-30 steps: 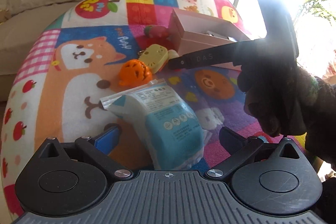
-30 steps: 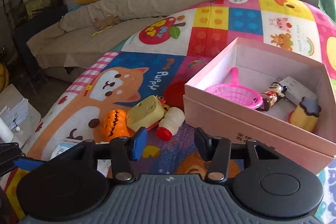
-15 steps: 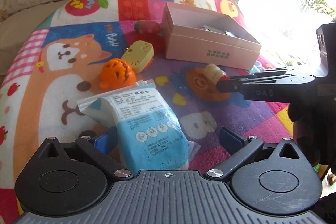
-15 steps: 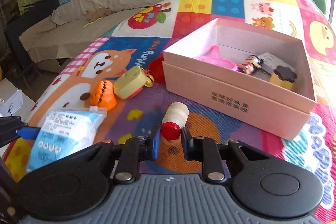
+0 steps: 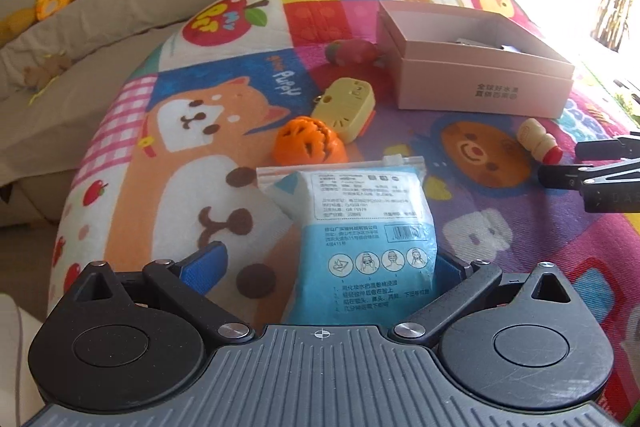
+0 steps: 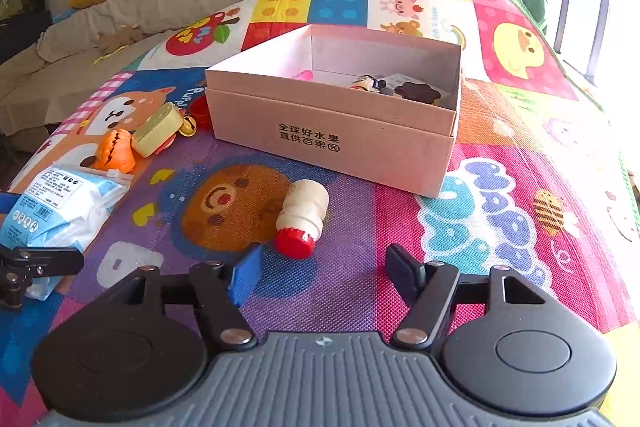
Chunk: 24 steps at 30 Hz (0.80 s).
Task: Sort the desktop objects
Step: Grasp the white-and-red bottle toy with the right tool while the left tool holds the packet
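Hidden behind the near wall of the pink box (image 6: pixel 336 131): most of its contents, with only the tops of a small figurine (image 6: pixel 366 83), a dark-lidded cup (image 6: pixel 418 93) and a sliver of something pink (image 6: pixel 304 75) showing. Concealed by the blue-and-white packet (image 5: pixel 360 227): the right finger of the left tool (image 5: pixel 324 267). Cut off at the left view's right edge: the right tool (image 5: pixel 560 163). Washed out by window glare, perhaps plants: the far right corner beyond the play mat (image 5: pixel 500 195).

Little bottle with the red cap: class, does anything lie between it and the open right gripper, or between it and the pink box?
Nothing visible does. The bottle lies on the mat just ahead of the right gripper, with bare mat up to the pink box.
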Each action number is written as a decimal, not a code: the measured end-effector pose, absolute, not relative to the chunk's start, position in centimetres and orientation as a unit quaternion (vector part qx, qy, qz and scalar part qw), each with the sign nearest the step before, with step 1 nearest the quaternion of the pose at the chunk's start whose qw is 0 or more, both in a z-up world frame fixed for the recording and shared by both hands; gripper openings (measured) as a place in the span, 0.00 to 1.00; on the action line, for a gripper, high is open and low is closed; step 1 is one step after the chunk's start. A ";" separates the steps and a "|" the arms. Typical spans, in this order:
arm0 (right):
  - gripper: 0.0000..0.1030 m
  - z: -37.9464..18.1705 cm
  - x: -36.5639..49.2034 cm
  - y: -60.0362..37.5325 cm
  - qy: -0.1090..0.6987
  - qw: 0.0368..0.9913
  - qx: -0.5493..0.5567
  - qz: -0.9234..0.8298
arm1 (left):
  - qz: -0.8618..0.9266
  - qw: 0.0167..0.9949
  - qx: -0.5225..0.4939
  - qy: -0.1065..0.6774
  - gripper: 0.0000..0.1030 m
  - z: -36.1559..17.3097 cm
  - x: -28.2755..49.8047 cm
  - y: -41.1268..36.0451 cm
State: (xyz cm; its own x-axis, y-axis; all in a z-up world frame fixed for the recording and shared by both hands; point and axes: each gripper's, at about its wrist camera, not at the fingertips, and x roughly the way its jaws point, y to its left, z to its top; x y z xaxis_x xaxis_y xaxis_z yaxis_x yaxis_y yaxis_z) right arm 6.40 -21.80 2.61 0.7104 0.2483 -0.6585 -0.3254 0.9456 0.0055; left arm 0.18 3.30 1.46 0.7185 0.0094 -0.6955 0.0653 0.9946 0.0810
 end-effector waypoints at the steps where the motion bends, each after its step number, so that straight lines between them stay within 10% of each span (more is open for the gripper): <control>1: 0.68 2.6 6.4 -21.7 0.346 0.923 -0.058 0.157 | -0.009 0.928 0.047 0.371 1.00 1.5 0.2 3.6; 14: 0.77 2.5 6.6 -21.5 0.351 0.923 -0.054 0.152 | -0.026 0.932 0.005 0.360 1.00 0.5 0.7 3.4; 24: 0.26 3.1 8.4 -19.4 0.352 0.917 -0.068 0.176 | -0.028 0.933 -0.004 0.359 1.00 0.4 0.5 3.5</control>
